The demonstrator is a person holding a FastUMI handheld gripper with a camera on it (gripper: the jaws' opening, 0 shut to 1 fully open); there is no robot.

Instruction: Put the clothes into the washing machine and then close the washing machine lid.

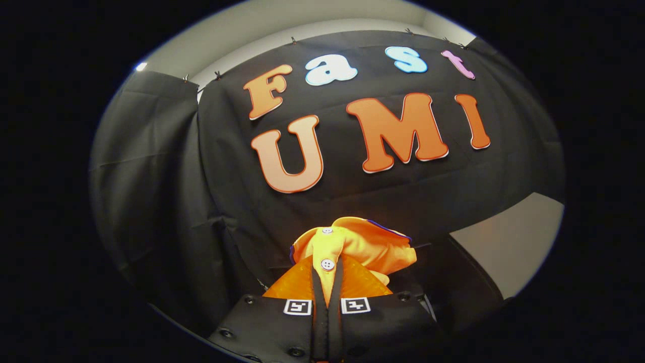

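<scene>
1. A black cloth wall (pixel 151 166) hangs in folds behind everything, well beyond the fingers.
2. The gripper (pixel 327 275) has its two fingers drawn close together, pinching a yellow-orange garment (pixel 360 247) between them.
3. The garment bunches up just ahead of the fingertips, held off any surface; two white buttons (pixel 327 264) show on its front, one right at the fingertips.
4. A pale panel (pixel 509 242) lies beyond the garment.
</scene>
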